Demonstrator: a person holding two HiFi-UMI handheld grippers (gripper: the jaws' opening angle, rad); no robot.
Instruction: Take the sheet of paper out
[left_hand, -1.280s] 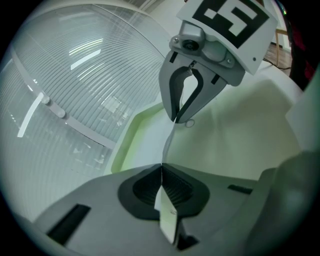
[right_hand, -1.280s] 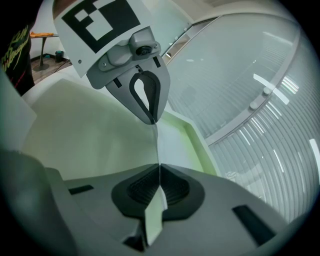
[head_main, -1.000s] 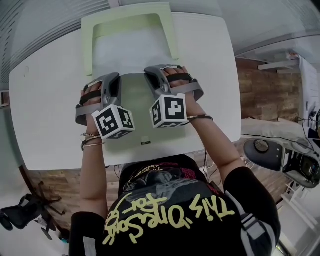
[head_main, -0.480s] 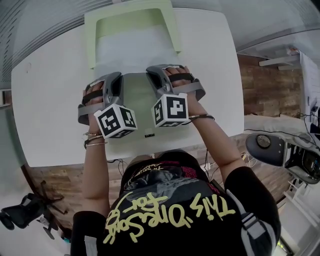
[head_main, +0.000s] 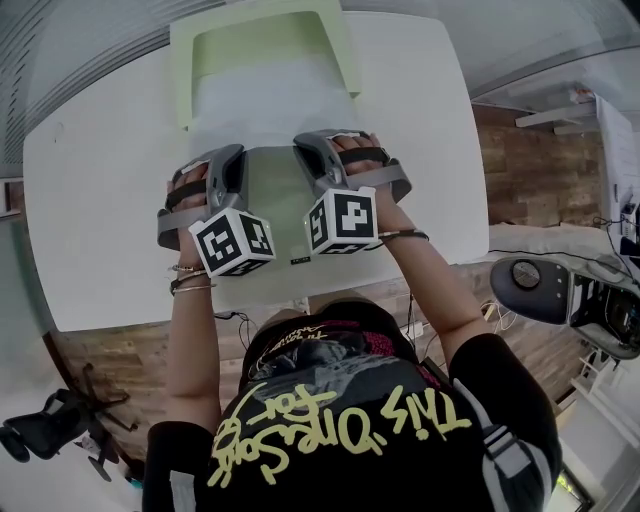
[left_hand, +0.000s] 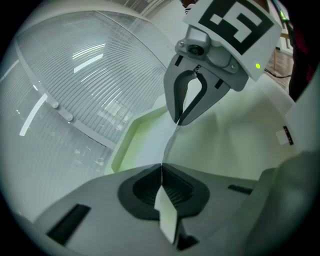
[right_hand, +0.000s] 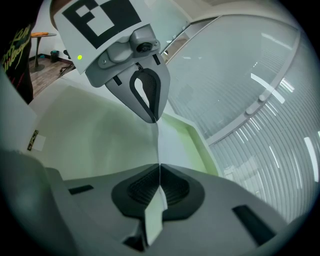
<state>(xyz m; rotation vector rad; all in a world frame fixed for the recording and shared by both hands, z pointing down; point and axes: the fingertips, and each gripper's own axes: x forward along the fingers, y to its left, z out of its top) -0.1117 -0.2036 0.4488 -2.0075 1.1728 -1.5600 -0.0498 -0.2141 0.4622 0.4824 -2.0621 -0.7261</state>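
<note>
- Sheet of paper (head_main: 265, 105): pale and thin. Its far part lies inside the tray. Its near part reaches out over the table toward the person, between the two grippers.
- Tray (head_main: 260, 25): light green with a raised rim, flat on the far half of the table. Its open side faces the person.
- Left gripper (head_main: 228, 152): points away from the person and slopes down. In the left gripper view its jaws (left_hand: 161, 170) are pressed together on the sheet, and a strip of paper (left_hand: 167, 212) sticks back out between the pads.
- Right gripper (head_main: 312, 140): just beside the left one and pointing the same way. In the right gripper view its jaws (right_hand: 159, 170) are likewise clamped on the sheet, with a paper strip (right_hand: 154, 215) showing behind the pads.
- Sheet edge: in both gripper views it shows as a thin line running from one gripper's tip to the other's.
- Marker cubes: one sits on the rear of each gripper, the left cube (head_main: 230, 242) and the right cube (head_main: 342, 220).
- Hands: the left hand (head_main: 185, 195) and right hand (head_main: 365, 165) are strapped into the gripper handles.
- Table (head_main: 100, 200): white, with a small dark label (head_main: 300, 261) near its front edge.
- Surroundings: wooden floor (head_main: 540, 180).
</note>
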